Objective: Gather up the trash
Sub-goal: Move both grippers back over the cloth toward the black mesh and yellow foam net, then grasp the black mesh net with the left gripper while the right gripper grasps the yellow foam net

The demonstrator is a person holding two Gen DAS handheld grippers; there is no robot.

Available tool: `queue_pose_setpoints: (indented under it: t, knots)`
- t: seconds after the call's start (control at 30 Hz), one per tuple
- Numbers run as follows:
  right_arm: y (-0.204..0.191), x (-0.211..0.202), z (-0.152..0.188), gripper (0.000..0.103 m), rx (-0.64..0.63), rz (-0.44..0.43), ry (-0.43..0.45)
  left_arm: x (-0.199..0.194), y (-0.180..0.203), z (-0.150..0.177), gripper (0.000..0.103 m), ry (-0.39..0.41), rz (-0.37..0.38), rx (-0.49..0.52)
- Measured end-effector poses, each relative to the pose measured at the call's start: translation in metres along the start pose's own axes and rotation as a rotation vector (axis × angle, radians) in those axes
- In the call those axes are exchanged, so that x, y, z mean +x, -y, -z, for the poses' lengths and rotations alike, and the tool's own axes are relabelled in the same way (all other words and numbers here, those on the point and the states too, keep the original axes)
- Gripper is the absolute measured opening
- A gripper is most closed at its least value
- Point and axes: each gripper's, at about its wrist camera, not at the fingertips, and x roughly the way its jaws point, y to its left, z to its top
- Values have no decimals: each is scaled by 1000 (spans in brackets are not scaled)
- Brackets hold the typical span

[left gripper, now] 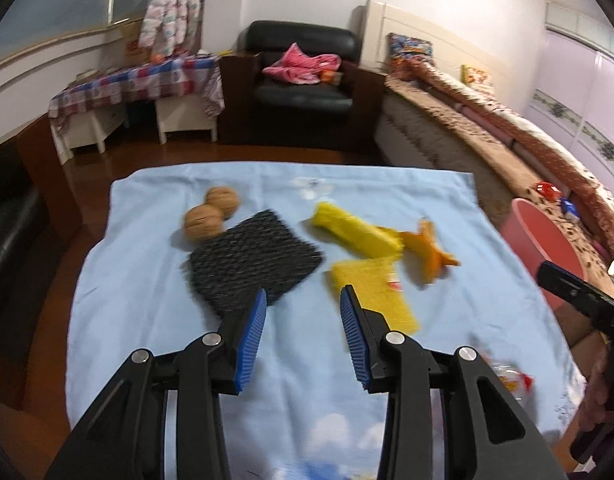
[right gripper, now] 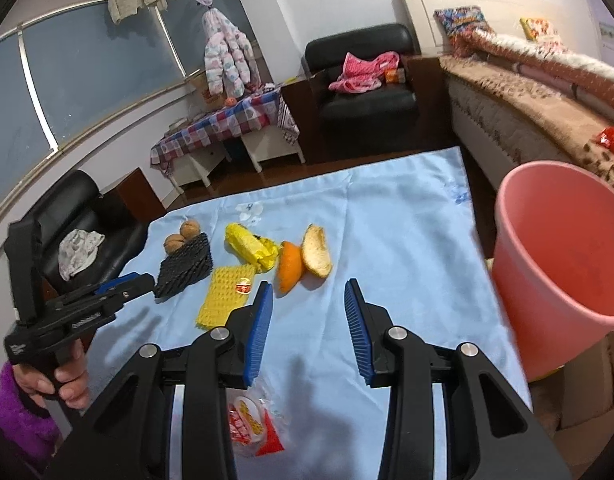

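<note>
Hovering with jaws spread, holding nothing: left gripper point(left gripper: 303, 312) above black foam net point(left gripper: 255, 258), right gripper point(right gripper: 309, 304) near orange peel point(right gripper: 289, 266); pink bin point(right gripper: 563, 264) standing beside tabletop point(right gripper: 407, 216).

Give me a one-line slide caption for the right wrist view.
Open right gripper above a blue cloth strewn with orange peel, foam nets and wrappers, pink bucket alongside.

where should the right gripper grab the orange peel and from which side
Take the orange peel by its raised upper edge, coming from above with the right gripper, already open just in front of it. The piece stands curled on its edge beside the pale peel, so pinching across its thin wall looks easier than scooping under it.
</note>
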Motion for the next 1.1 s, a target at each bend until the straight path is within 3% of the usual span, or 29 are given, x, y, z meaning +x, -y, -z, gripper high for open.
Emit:
queue_pose_setpoints:
  t: [0.3,0.5,0.57,0.67,0.73,0.9,1.1]
  knots:
    - [-18,23,-12,38,-42,-52,-81,37,-7,-6,38,-65,-52,72]
    - [-40,52,-15,38,-30,-133,-203,57,-11,-8,38,-94,-73,112]
    - [-54,64,-14,38,-49,-127,-246,61,-11,-7,33,-97,-70,129]
    - [-66,78,-12,38,-53,-118,-291,59,-8,-6,9,-77,-54,148]
    - [-71,87,-9,38,-52,-100,-314,56,-7,-5,4,-63,-31,140]
    - [-73,105,-1,38,-35,-59,-365,43,-8,-4,3,-33,8,123]
    - [-77,116,4,38,-26,-52,-370,19,-23,-6,3,-13,53,11]
